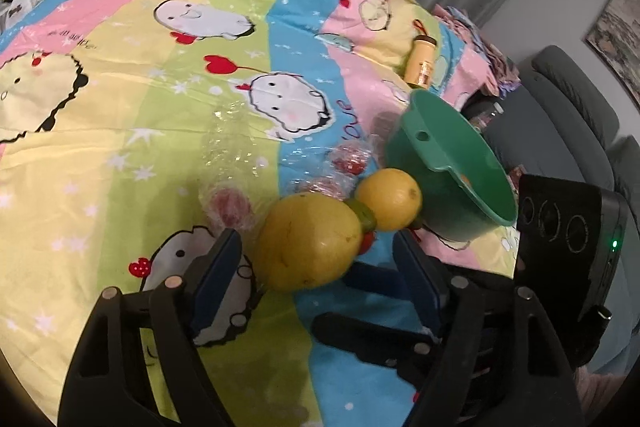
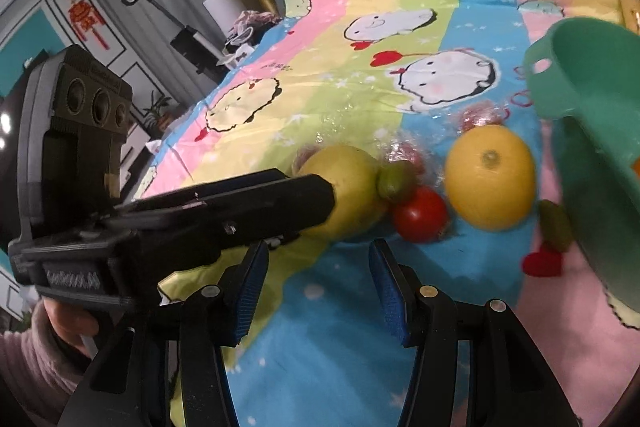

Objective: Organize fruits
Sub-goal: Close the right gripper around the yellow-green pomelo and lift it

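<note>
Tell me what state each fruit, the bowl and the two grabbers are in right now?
Left gripper: open around the large yellow fruit.
Right gripper: open, empty.
Round yellow fruit: loose on the bedsheet.
Red tomato: loose.
Green bowl: tipped on its side.

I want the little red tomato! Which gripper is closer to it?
Right. The right gripper hangs open just short of the small round red tomato. The left gripper is open around the big yellow fruit, and the tomato peeks out beyond that.

Soft indoor light, slight motion blur, fisheye bending toward dark corners.
</note>
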`<state>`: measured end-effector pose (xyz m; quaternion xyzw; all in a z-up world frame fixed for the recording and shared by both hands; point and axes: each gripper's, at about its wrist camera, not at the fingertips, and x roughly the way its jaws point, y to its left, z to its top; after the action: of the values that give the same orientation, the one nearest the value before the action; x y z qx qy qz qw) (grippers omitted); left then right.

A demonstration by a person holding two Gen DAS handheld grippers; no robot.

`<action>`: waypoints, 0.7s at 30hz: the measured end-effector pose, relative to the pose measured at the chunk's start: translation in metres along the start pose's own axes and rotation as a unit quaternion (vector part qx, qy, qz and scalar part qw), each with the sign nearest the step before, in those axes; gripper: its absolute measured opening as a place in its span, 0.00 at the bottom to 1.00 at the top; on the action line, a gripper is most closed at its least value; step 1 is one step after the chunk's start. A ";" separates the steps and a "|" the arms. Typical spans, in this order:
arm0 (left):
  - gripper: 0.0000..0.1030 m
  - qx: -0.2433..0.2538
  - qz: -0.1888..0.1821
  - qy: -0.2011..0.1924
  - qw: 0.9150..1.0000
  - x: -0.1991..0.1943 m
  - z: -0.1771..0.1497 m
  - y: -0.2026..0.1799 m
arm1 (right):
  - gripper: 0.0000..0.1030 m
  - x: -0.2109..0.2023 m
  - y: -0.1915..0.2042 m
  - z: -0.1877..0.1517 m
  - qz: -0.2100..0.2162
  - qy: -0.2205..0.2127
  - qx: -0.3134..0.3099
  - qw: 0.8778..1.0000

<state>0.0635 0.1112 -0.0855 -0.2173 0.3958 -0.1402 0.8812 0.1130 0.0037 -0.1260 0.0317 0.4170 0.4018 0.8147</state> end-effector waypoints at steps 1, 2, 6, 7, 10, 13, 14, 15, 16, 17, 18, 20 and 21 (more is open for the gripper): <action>0.73 -0.007 -0.003 0.000 1.000 0.001 0.000 0.002 | 0.53 0.003 -0.001 0.001 0.004 0.001 0.007 1.000; 0.69 -0.014 -0.007 0.001 1.000 0.002 0.001 0.005 | 0.53 0.006 -0.002 0.002 0.002 0.000 0.013 1.000; 0.64 -0.026 -0.013 0.003 1.000 0.006 0.003 0.010 | 0.53 0.012 -0.006 0.006 -0.002 -0.007 0.038 0.999; 0.64 -0.029 -0.017 0.003 0.999 0.006 0.004 0.010 | 0.53 0.014 -0.008 0.007 -0.003 -0.007 0.044 0.999; 0.64 -0.039 -0.024 0.004 0.999 0.008 0.006 0.012 | 0.53 0.017 -0.012 0.011 -0.007 -0.009 0.063 0.998; 0.63 -0.048 -0.031 0.007 0.998 0.010 0.008 0.014 | 0.53 0.018 -0.014 0.012 -0.006 -0.012 0.071 0.997; 0.62 -0.048 -0.030 0.009 0.998 0.010 0.009 0.014 | 0.53 0.019 -0.015 0.013 -0.007 -0.013 0.072 0.997; 0.59 -0.045 -0.025 0.012 0.999 0.010 0.009 0.014 | 0.53 0.019 -0.015 0.013 -0.006 -0.015 0.070 0.997; 0.56 -0.041 -0.018 0.014 0.999 0.010 0.009 0.014 | 0.53 0.019 -0.015 0.013 -0.005 -0.016 0.066 0.998; 0.55 -0.038 -0.015 0.016 0.999 0.010 0.008 0.014 | 0.53 0.018 -0.014 0.013 -0.006 -0.019 0.059 0.998; 0.56 -0.040 -0.015 0.017 0.999 0.010 0.008 0.015 | 0.52 0.017 -0.013 0.013 -0.009 -0.021 0.051 0.998; 0.56 -0.044 -0.016 0.017 0.999 0.009 0.008 0.016 | 0.51 0.017 -0.011 0.012 -0.010 -0.022 0.041 0.999; 0.56 -0.043 -0.014 0.016 0.999 0.008 0.007 0.015 | 0.51 0.017 -0.012 0.012 -0.008 -0.022 0.039 0.999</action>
<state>0.0749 0.1229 -0.0940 -0.2579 0.4121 -0.1389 0.8628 0.1345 0.0110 -0.1337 0.0687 0.4149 0.3776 0.8249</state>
